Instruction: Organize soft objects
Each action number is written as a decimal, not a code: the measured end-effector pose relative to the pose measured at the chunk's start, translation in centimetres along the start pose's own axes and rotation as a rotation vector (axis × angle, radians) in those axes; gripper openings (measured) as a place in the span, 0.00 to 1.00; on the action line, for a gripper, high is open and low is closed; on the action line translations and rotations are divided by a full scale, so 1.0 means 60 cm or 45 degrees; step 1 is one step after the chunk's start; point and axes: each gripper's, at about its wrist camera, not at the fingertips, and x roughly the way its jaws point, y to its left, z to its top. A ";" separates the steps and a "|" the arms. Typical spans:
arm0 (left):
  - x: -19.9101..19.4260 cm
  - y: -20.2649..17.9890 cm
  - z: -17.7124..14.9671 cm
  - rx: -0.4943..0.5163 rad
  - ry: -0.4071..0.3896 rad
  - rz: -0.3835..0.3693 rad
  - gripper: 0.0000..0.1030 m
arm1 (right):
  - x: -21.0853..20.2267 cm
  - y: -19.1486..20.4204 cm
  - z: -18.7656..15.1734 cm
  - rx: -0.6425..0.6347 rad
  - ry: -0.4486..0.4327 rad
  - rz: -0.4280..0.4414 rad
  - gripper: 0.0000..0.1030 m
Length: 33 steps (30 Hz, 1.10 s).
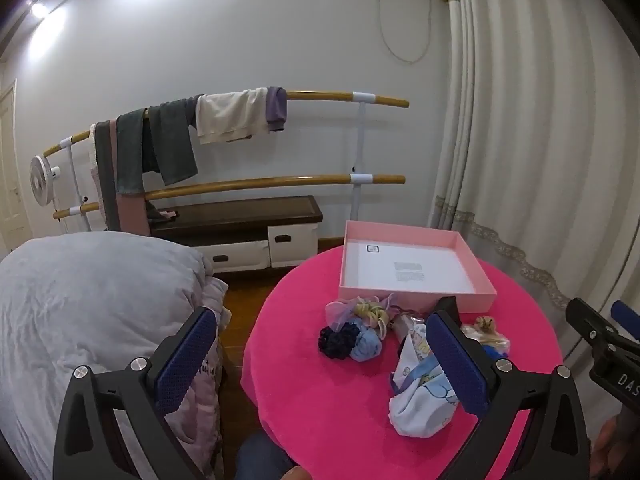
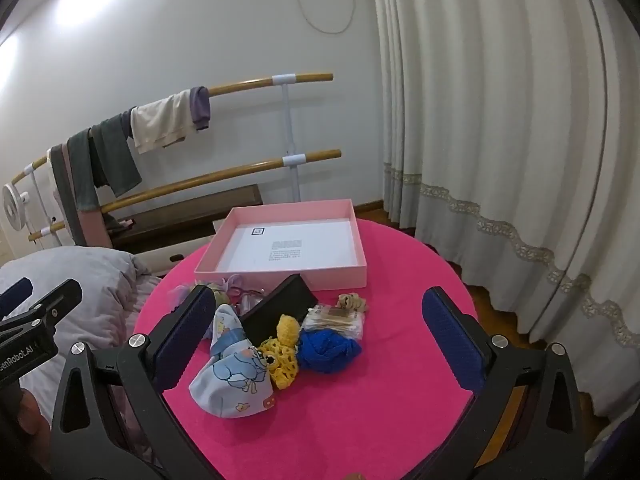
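**Desk:** How are your two hands sitting right now?

**Me:** Both raised above the near edge of the round pink table, tilted down toward it. My left gripper has its fingers spread wide with nothing between them; the left finger hangs over the grey bedding beside the table, the right one over the cloth pile. My right gripper is spread just as wide and also holds nothing. From the left camera I see the right one's tip at 3 o'clock; from the right camera the left one shows at 9 o'clock.

**Desk:** And the soft things?

**Me:** All loose on the table, none in the pink box, which sits at 12 o'clock of the pile with only a printed white sheet inside. In the right view, the cartoon-print cloth bundle lies nearest at 7 o'clock. Touching it is a yellow crochet piece, then a blue knit ball at centre. Behind them lean a black case and a clear packet of sticks. The left view shows a dark scrunchie, a pale blue scrunchie and a yellow one bunched together at 11 o'clock of the bundle, just before the box.
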 end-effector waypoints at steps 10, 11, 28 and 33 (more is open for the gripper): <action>-0.009 -0.006 -0.004 0.002 -0.043 0.013 1.00 | -0.007 0.012 0.004 -0.015 -0.011 -0.008 1.00; -0.009 -0.006 -0.002 -0.002 -0.044 0.010 1.00 | -0.007 0.011 0.004 -0.014 -0.012 -0.008 1.00; -0.021 -0.005 -0.001 -0.014 -0.126 0.027 1.00 | -0.014 0.017 0.014 -0.045 -0.041 -0.015 1.00; -0.029 -0.004 -0.005 -0.026 -0.163 -0.018 1.00 | -0.023 0.024 0.018 -0.063 -0.061 -0.022 1.00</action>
